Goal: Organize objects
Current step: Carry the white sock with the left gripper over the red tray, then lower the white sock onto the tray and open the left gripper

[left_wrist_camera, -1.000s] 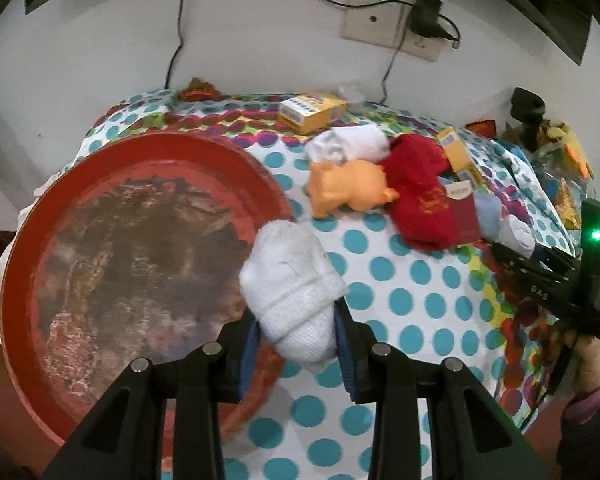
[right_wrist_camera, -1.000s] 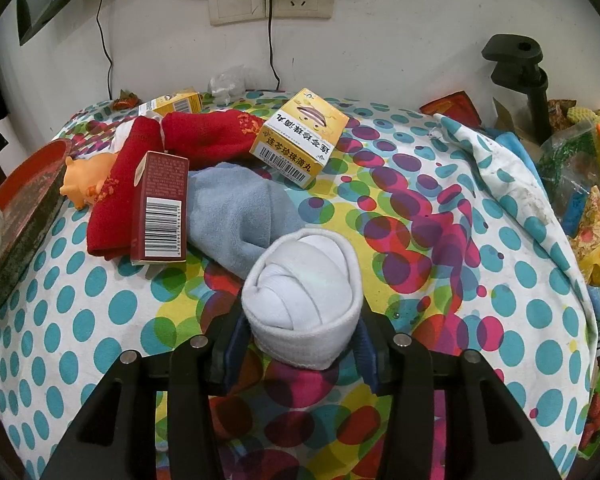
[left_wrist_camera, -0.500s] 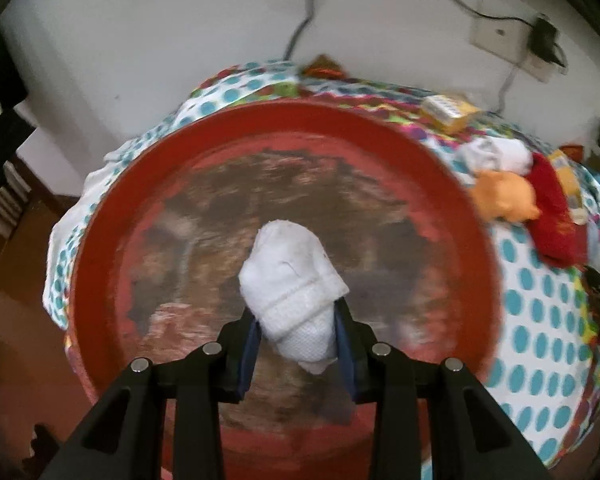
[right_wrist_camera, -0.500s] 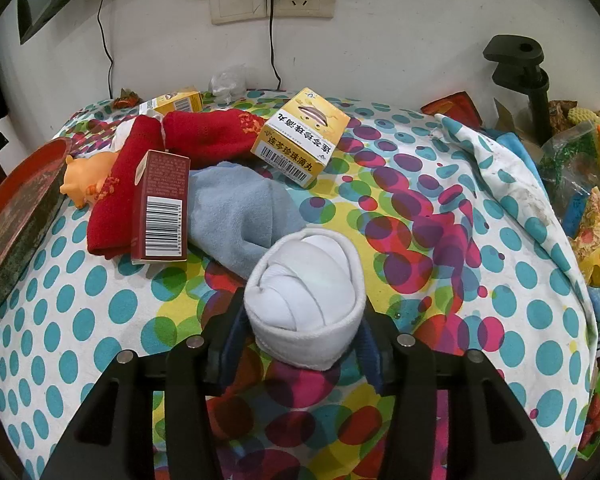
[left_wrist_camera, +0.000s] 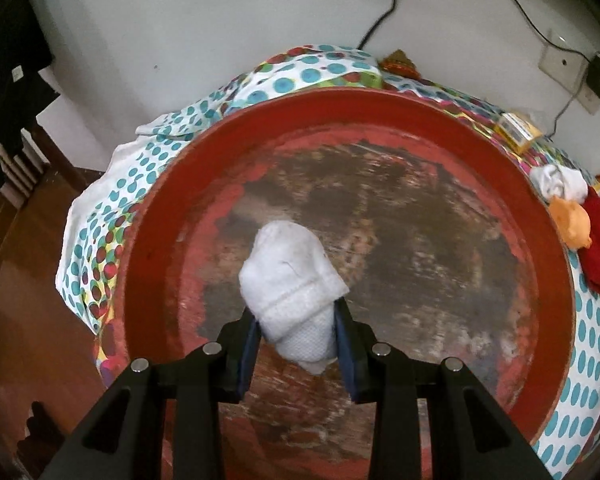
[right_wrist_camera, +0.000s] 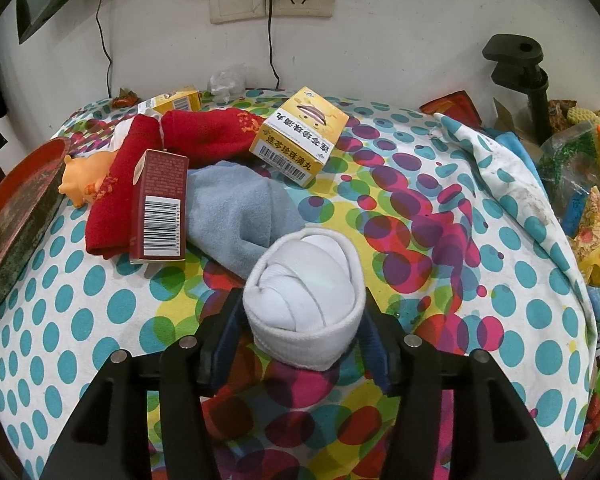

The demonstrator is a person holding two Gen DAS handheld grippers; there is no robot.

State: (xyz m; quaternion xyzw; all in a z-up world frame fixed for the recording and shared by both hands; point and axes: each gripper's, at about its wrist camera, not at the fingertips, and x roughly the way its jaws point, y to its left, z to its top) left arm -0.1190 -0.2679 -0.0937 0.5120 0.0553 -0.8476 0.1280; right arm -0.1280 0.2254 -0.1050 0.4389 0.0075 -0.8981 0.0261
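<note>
Left wrist view: my left gripper (left_wrist_camera: 296,344) is clamped tight on a white sock (left_wrist_camera: 290,280), pads pinching its lower end so the bundle stands out toward mid-frame. It hangs over the red tray (left_wrist_camera: 548,240), which fills most of the frame; I judge this is where the soft things are being gathered, so the sock sits here ready for release.

Right wrist view: my right gripper (right_wrist_camera: 300,332) has a rolled sock (right_wrist_camera: 306,296) between its jaws, low in the centre, resting on the dotted cloth (right_wrist_camera: 500,320). The jaws have just been opening; whether the pads still press it I cannot tell. The tray's rim shows at the left edge, well apart, beyond the red box (right_wrist_camera: 160,206).
</note>
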